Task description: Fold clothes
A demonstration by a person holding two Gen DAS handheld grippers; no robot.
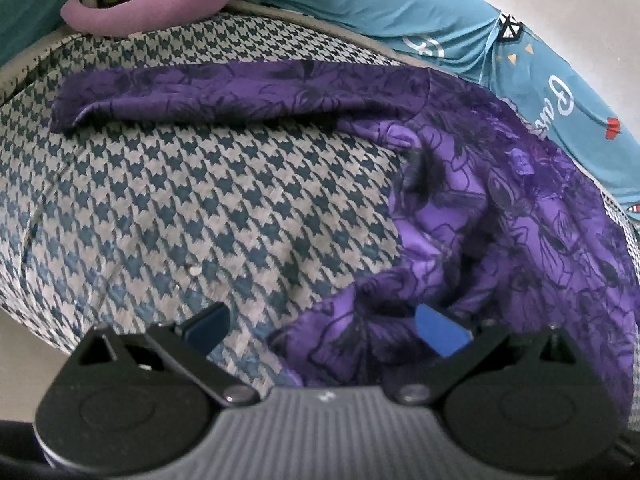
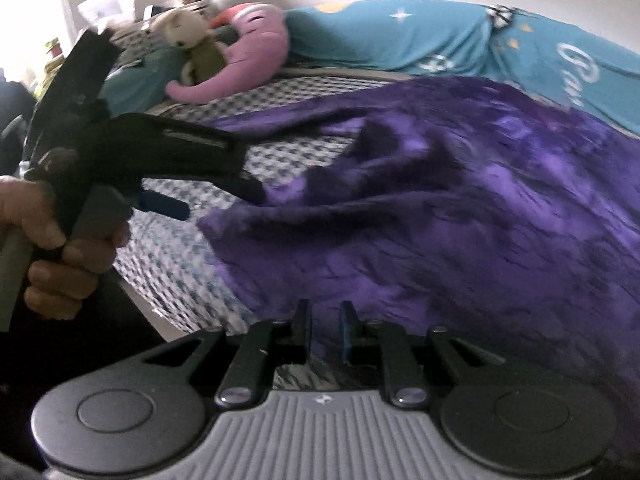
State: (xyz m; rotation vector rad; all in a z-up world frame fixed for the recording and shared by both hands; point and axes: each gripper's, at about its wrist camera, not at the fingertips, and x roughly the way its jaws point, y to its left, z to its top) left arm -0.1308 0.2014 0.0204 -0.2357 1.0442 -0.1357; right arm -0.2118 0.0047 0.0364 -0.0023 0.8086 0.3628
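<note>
Purple garment, thin and slick, printed with dark line drawings, lying crumpled on the right of a houndstooth bedspread in navy and pale grey. One sleeve stretched leftward across the far side, flat and tube-shaped. Near hem bunched into soft folds.

Left gripper spread wide, released, low over the bed's near edge; its right blue pad lying against the garment's near fold, its left pad over bare houndstooth. Black linkage and ribbed grey body filling the bottom of the left wrist view.

Right gripper narrowed to a slim gap, nothing visibly pinched; cloth edge below it hidden by the fingers, so contact hard to judge. Right wrist view smeared, print lost to blur.

Seen only there: left hand wrapped round the handle, plus a pale stuffed toy. Pink plush and teal quilt with white stars along the far side, both cropped in the left wrist view.
</note>
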